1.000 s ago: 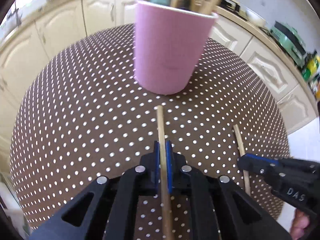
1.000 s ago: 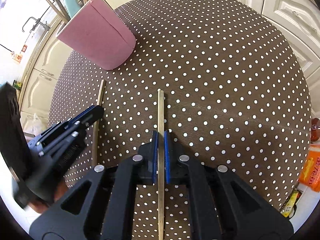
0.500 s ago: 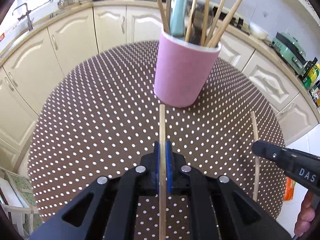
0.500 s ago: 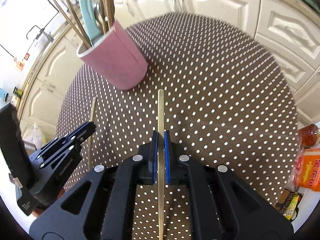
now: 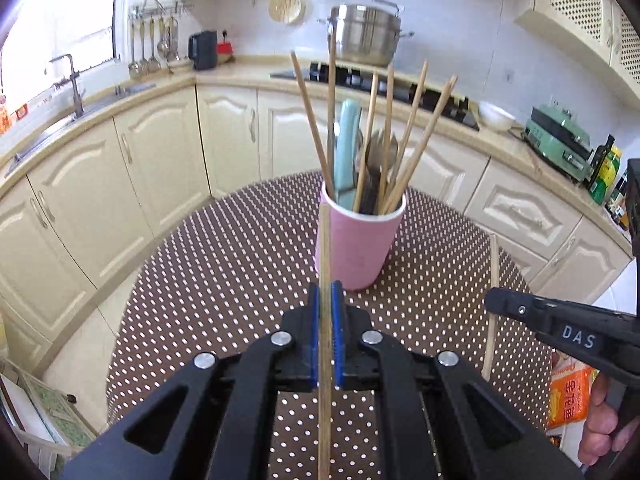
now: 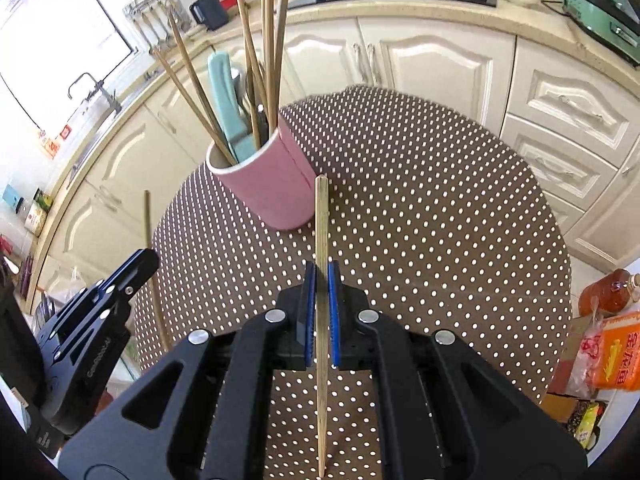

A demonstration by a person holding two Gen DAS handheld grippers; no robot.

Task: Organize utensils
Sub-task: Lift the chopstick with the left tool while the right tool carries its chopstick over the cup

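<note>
My left tongs [image 5: 325, 300] are clamped nearly shut on a chopstick [image 5: 325, 256]; my right tongs [image 6: 321, 280] are clamped the same way on a second chopstick [image 6: 321, 224]. Both sticks run lengthwise between the blue pads, tips pointing toward the pink cup [image 5: 360, 240], which stands upright on the dotted table [image 5: 224, 264]. Both tongs hang above the table, on the near side of the cup.

Risks, judged from this pose:
- Cup is crowded: several chopsticks, a teal-handled utensil [image 5: 345, 148] and dark metal pieces fan out above the rim. An incoming tip may strike one and skid off, or lever the cup over.
- Each stick is pinched in a narrow grip with much free length either side, so it may pivot between the pads if its tip catches.
- Two sticks arriving at one small opening together may collide, or the tongs themselves may.

View differences:
- Left view: cup nearly side-on, stick tip overlapping its left wall; right tongs [image 5: 520, 312] to the right of the cup.
- Right view: looks down at the rim and some open room inside; left tongs [image 6: 132, 272] left of the cup.
</note>
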